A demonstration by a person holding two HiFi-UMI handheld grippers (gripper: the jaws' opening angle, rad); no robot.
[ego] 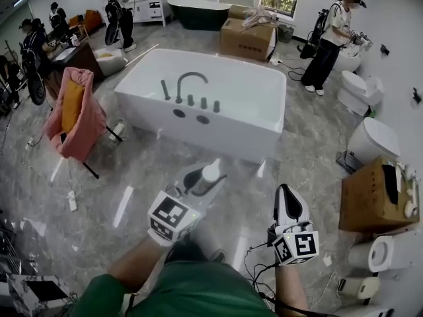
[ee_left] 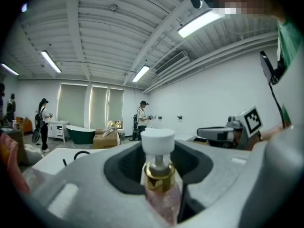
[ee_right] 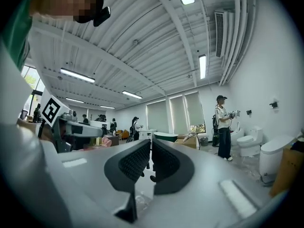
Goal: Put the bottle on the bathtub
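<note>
My left gripper (ego: 198, 181) has the bottle (ego: 209, 173) upright between its fingers (ee_left: 71, 184). They stand part-way open and closed on its pinkish clear body (ee_left: 160, 194). The gold collar and white pump cap rise above them. The exact contact sits low at the frame edge, so I read it as a firm clamp rather than see it outright.

From the head view the bottle hangs over the glossy floor (ego: 132, 203), in front of the white bathtub (ego: 198, 129) and apart from its near wall. A dark faucet (ego: 189, 84) stands on the tub's near rim.

My right gripper (ego: 285, 194) is held level beside it, over the floor. Its fingers (ee_right: 133, 163) are drawn together to a thin slit with nothing in them.
</note>
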